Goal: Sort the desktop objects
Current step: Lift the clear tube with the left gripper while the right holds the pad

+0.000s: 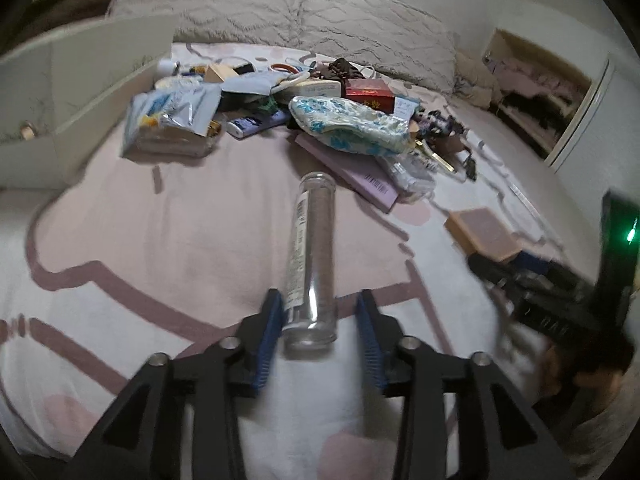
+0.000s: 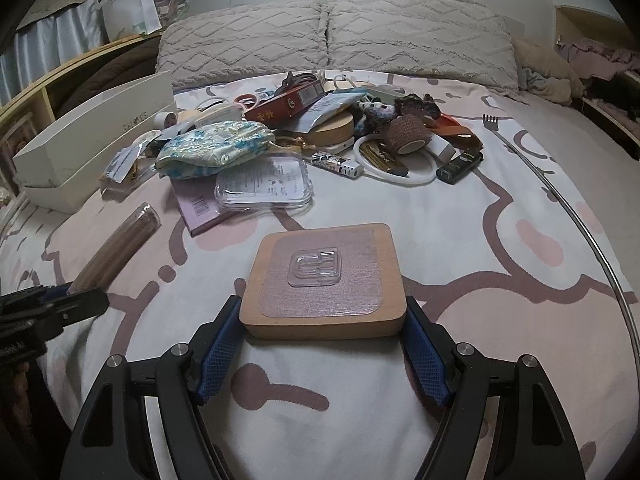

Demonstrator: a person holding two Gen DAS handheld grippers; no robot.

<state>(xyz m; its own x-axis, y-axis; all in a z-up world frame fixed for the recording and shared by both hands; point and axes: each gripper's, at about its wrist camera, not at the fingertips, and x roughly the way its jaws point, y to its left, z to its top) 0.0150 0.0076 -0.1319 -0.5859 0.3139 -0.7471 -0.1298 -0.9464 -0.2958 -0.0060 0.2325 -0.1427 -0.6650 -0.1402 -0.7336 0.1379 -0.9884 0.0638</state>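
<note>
While both grippers sit low over the bedspread, neither has a firm hold yet. Left wrist view, frame centre: left gripper jaws spread around the near end of a clear tube; left pad looks to be touching it, right pad stands clear, so it's released, not gripping. Tube lies on the cover, pointing up-frame toward the clutter pile. Risk: round and slick, it likely rolls right when the jaws close. Right wrist view, lower centre: right gripper brackets a wooden block at its near corners, jaws wide; can't tell if the pads actually press. Risk: a corner-only pinch could let it pivot or slip. White box sits upper left, probably the sorting target.
</note>
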